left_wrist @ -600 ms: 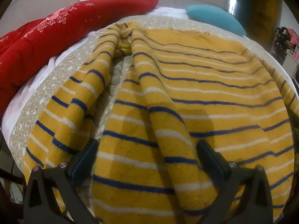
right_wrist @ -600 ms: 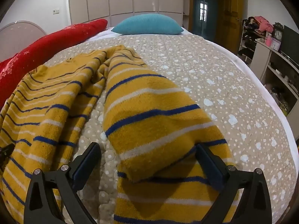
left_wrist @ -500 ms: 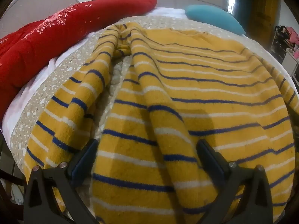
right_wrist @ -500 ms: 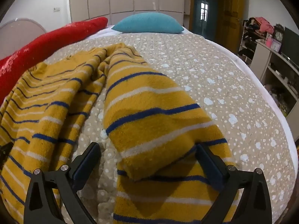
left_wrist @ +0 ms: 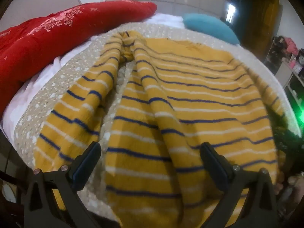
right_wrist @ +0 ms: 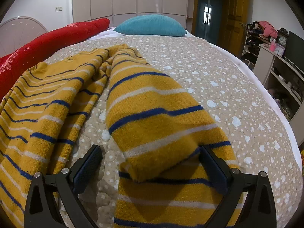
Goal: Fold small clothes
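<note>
A yellow sweater (left_wrist: 190, 98) with blue and white stripes lies spread on the bed. In the left wrist view its body fills the middle and its left sleeve (left_wrist: 76, 110) lies beside it. My left gripper (left_wrist: 150, 157) is open, its jaws wide apart just above the sweater's near hem. In the right wrist view the sweater's right sleeve (right_wrist: 157, 117) lies folded over itself, the body (right_wrist: 41, 102) to its left. My right gripper (right_wrist: 150, 157) is open over the folded sleeve end, holding nothing.
The bed has a beige spotted quilt (right_wrist: 218, 79). A red duvet (left_wrist: 47, 38) lies along the left side and a teal pillow (right_wrist: 152, 25) at the far end. Shelves with clutter (right_wrist: 281, 68) stand past the bed's right edge.
The left gripper has pulled back and tilted slightly; its view is blurred with motion. The right gripper has hardly moved. The sweater lies as before.
</note>
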Available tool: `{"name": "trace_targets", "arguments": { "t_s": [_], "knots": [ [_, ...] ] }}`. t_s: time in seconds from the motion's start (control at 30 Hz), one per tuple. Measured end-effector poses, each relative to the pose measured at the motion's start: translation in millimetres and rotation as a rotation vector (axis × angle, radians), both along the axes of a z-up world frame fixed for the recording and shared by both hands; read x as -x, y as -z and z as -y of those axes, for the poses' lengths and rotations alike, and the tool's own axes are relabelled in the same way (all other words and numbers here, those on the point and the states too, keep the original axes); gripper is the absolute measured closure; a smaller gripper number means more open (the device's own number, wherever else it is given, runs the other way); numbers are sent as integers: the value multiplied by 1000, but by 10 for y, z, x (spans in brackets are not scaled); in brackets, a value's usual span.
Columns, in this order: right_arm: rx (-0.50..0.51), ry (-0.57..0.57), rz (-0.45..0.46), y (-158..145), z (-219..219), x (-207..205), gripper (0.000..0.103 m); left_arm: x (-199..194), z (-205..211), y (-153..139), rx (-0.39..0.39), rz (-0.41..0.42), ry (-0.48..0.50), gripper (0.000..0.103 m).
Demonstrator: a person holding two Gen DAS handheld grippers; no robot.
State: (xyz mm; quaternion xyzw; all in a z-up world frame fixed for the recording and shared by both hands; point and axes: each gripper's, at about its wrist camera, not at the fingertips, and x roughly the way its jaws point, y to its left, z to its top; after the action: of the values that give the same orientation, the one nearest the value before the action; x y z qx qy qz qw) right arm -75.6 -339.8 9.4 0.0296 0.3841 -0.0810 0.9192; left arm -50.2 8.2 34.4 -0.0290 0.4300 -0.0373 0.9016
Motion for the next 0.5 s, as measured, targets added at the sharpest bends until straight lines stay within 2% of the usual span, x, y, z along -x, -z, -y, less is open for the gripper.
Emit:
{"name": "trace_targets", "arguments": {
  "t_s": [0.1, 0.33, 0.4, 0.5],
  "knots": [
    [9, 2, -2, -4, -22, -5, 0, 195, -2, -196, 14, 89, 14, 0],
    [10, -3, -4, 2, -29, 0, 0, 567, -10, -712, -44, 358, -5, 0],
    [2, -5, -6, 8, -19, 4, 0, 579, 37, -795, -78, 380, 15, 0],
    [-15, -6, -36, 3, 8, -42, 0, 500, 99, -848, -108, 342, 58, 0]
  ]
}}
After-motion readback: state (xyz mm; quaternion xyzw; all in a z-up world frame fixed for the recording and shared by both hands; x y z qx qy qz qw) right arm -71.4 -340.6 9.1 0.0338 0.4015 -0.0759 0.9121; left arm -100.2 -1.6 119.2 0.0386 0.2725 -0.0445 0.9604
